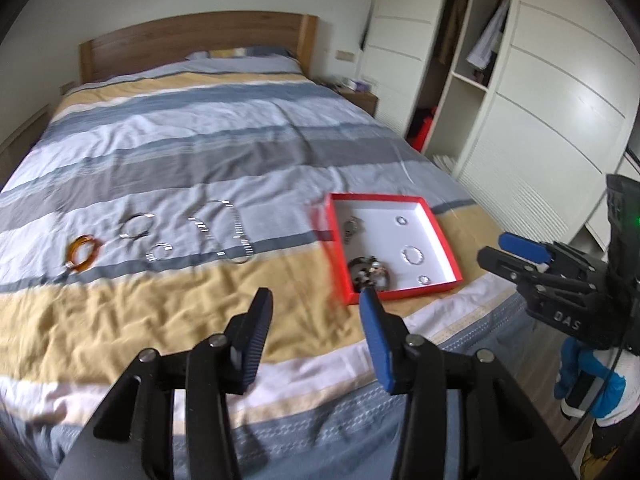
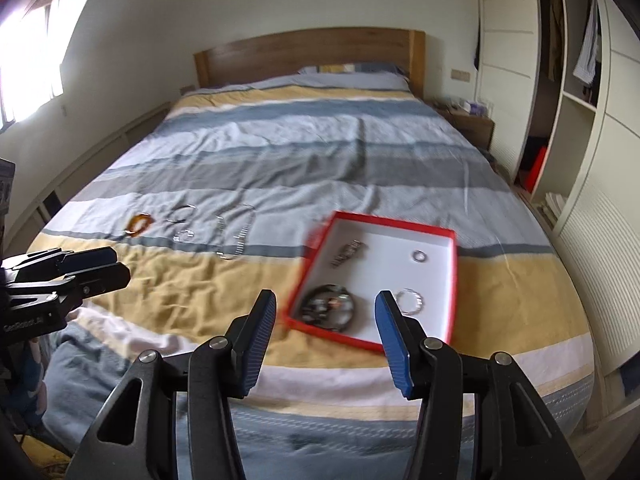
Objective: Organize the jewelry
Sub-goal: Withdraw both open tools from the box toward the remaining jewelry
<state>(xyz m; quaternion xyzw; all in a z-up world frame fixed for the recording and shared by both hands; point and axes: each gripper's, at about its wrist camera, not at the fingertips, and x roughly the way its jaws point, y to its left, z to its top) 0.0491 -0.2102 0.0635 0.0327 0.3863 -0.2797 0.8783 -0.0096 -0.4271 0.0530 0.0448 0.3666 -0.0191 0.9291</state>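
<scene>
Bedroom setting: a bed with a striped blue, grey, white and yellow cover (image 1: 224, 148) fills both views, with a wooden headboard (image 1: 200, 38) at the top and a white wardrobe (image 1: 560, 92) at the right.

Left wrist view: the left gripper (image 1: 316, 300) occupies the bottom centre, its jaws apart with nothing between them. A shallow red cardboard box with a white interior (image 1: 434, 228) lies right of centre on the cover. It contains a dark round bracelet (image 1: 370, 274), a metal watch (image 1: 352, 228) and three small silver rings (image 1: 412, 256). Left of centre, loose on the cover, lie an amber bangle (image 1: 83, 253), two silver bangles (image 1: 136, 226) and a silver chain necklace (image 1: 224, 232). The right gripper (image 1: 508, 252) enters from the right edge, held by a blue-gloved hand (image 1: 580, 376); its jaws appear nearly together, but their state cannot be confirmed.

Right wrist view: the right gripper (image 2: 326, 300) occupies the bottom centre, jaws apart and empty. The red box (image 2: 448, 276), blurred, lies just above the fingertips. The loose pieces lie at centre left. The left gripper (image 2: 116, 268) enters from the left edge.
</scene>
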